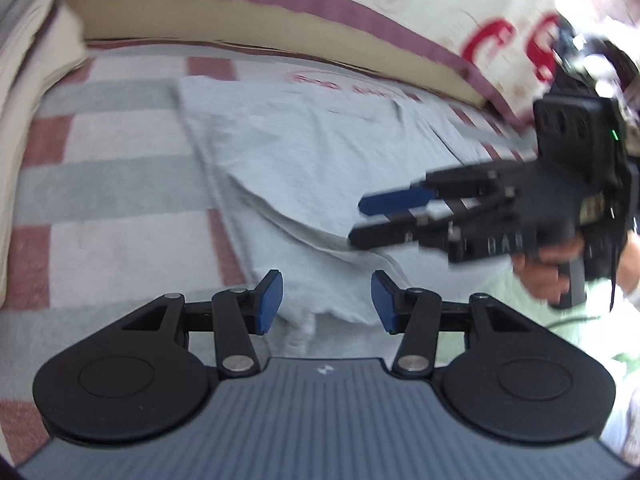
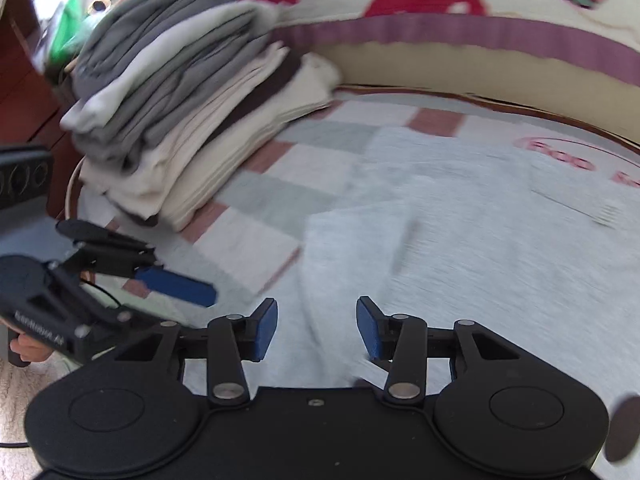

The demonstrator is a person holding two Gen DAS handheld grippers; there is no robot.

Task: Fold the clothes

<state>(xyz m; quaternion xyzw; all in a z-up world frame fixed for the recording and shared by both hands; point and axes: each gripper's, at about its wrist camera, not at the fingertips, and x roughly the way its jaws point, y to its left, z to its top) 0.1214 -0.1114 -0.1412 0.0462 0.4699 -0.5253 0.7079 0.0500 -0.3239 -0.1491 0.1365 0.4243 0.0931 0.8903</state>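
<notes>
A light grey T-shirt [image 1: 304, 152] with a red printed logo lies spread on the checked bedspread, partly folded, with a crease across its lower part. It also fills the right wrist view [image 2: 480, 248]. My left gripper [image 1: 326, 300] is open and empty just above the shirt's near edge. My right gripper [image 2: 316, 326] is open and empty over the shirt's left part. The right gripper shows in the left wrist view [image 1: 358, 218], jaws slightly apart above the shirt. The left gripper shows at the left of the right wrist view [image 2: 200, 292].
A tall stack of folded grey and cream clothes [image 2: 180, 120] stands at the far left on the bedspread [image 1: 100, 184]. A cream quilt with red prints and a purple border [image 1: 320, 12] runs along the back. A wooden piece of furniture [image 2: 20, 92] is beyond the stack.
</notes>
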